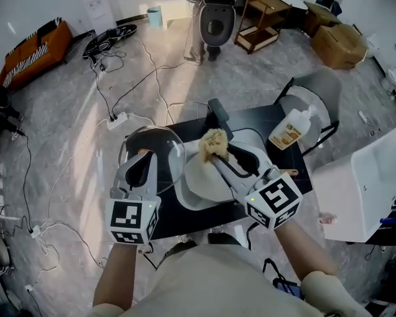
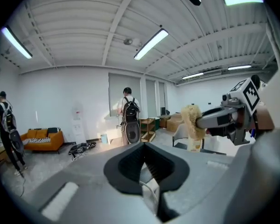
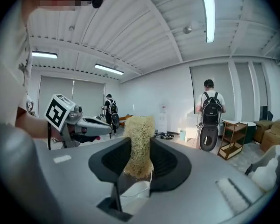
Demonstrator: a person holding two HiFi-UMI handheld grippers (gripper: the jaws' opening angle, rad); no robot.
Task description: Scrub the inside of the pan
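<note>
The pale pan (image 1: 199, 183) sits on the black table (image 1: 264, 121), its dark handle (image 1: 218, 114) pointing away. Over the pan's inside, my right gripper (image 1: 219, 153) (image 3: 138, 168) is shut on a yellow fibrous scrubber (image 1: 213, 142) (image 3: 140, 141). The scrubber's top sticks out above the jaws. Left of the pan, my left gripper (image 1: 145, 162) (image 2: 149, 186) is shut on the thin rim of a clear round lid (image 1: 155, 147). The left gripper view shows the right gripper (image 2: 215, 120) with the scrubber (image 2: 192, 120) at the right.
A soap bottle (image 1: 292, 129) lies on the table's right part. A grey chair (image 1: 317, 94) stands behind it and a white box (image 1: 363, 183) to the right. Cables (image 1: 119, 104) run over the floor at the left. People stand at the back of the room (image 3: 210, 113).
</note>
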